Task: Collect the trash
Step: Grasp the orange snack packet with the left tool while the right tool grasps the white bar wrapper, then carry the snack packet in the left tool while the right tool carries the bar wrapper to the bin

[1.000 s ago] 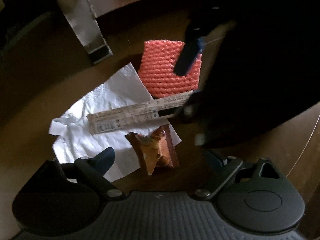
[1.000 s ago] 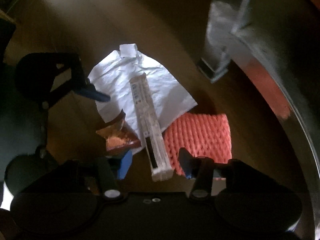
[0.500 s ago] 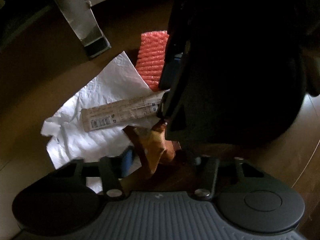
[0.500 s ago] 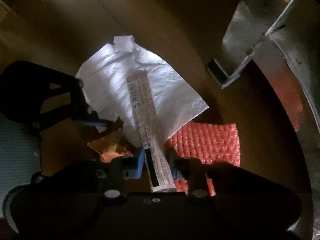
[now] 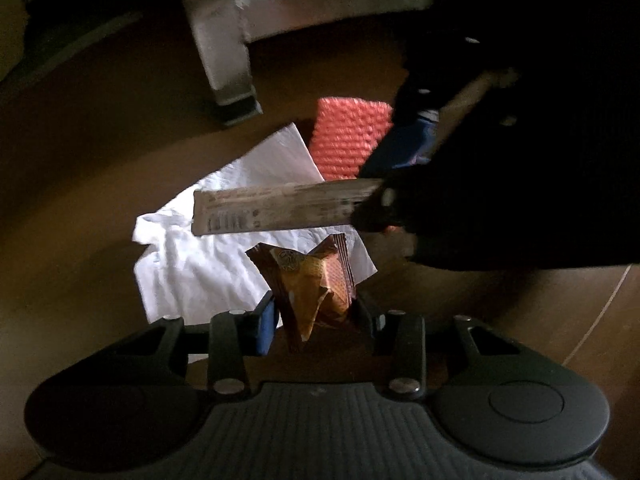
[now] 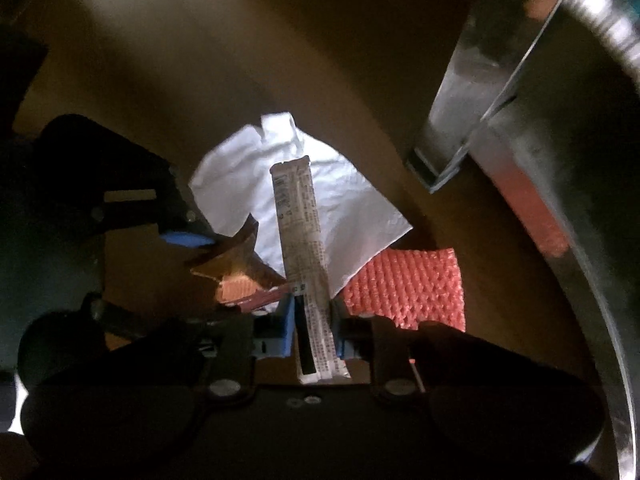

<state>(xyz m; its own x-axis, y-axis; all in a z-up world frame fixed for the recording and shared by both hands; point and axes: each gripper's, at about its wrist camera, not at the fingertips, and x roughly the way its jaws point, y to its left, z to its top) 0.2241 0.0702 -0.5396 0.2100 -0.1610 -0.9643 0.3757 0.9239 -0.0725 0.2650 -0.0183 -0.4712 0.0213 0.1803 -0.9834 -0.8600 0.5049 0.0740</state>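
My left gripper (image 5: pixel 316 316) is shut on a crumpled orange-brown snack wrapper (image 5: pixel 316 284), held just above the wooden floor. My right gripper (image 6: pixel 312 320) is shut on one end of a long pale printed stick wrapper (image 6: pixel 300 232), which is lifted off the tissue. The stick wrapper also shows in the left wrist view (image 5: pixel 280 208), sticking out of the dark right gripper. A crumpled white tissue (image 5: pixel 224 248) lies on the floor under both. A red foam net sleeve (image 5: pixel 348 136) lies flat beyond it; it also shows in the right wrist view (image 6: pixel 404 284).
A metal furniture leg (image 5: pixel 224 52) stands on the floor just past the tissue, joined to a curved metal frame (image 6: pixel 580 200) along the right. The brown wooden floor (image 5: pixel 80 184) lies around the trash.
Both grippers came down and closed: the left on the snack wrapper, the right on the stick wrapper. The stick wrapper has come up off the tissue.
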